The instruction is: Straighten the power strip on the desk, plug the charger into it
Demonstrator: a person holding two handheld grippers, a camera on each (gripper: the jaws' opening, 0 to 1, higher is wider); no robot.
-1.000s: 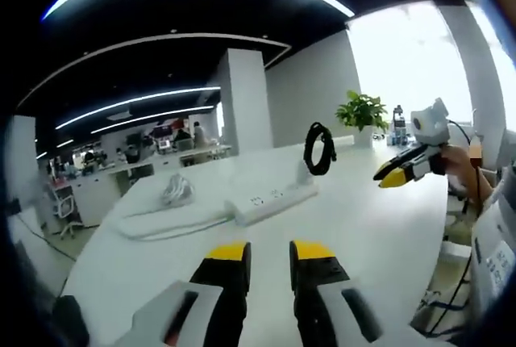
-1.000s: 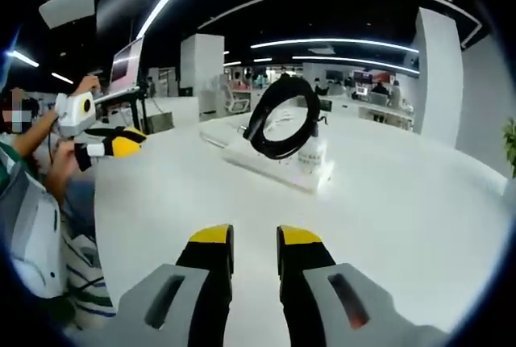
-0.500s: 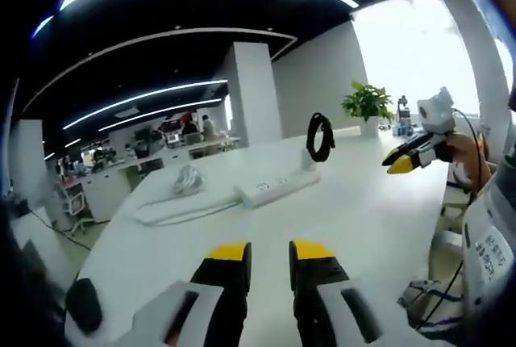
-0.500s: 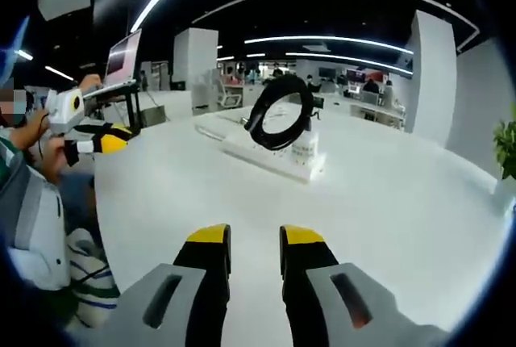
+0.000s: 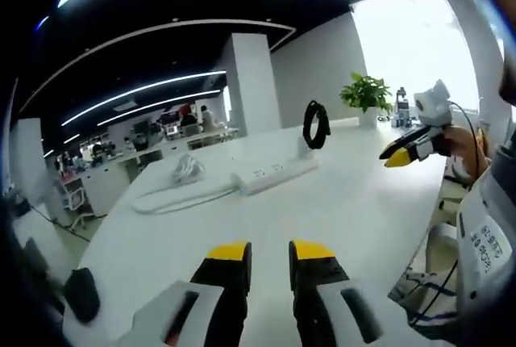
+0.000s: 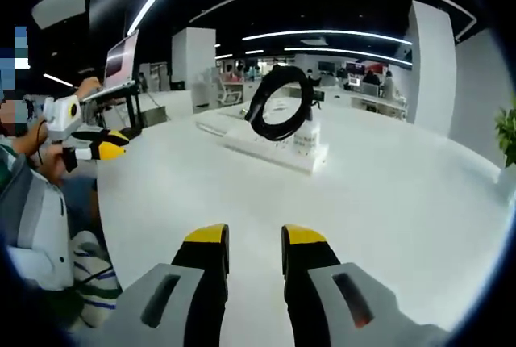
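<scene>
My left gripper (image 5: 268, 252) and right gripper (image 6: 254, 236) both narrow, empty. Power strip (image 5: 270, 176) mid-desk (image 5: 339, 210), charger (image 6: 307, 139) at its end. Risk: coiled cable (image 6: 278, 103) snagging, I judge.

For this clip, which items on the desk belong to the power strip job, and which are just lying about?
Job items:
- power strip, lying on the white desk
- charger with its coiled black cable, at one end of the strip
- left claw and right claw, both empty

Lying about:
- potted plant
- dark object at the desk edge
- laptop on a stand
</scene>
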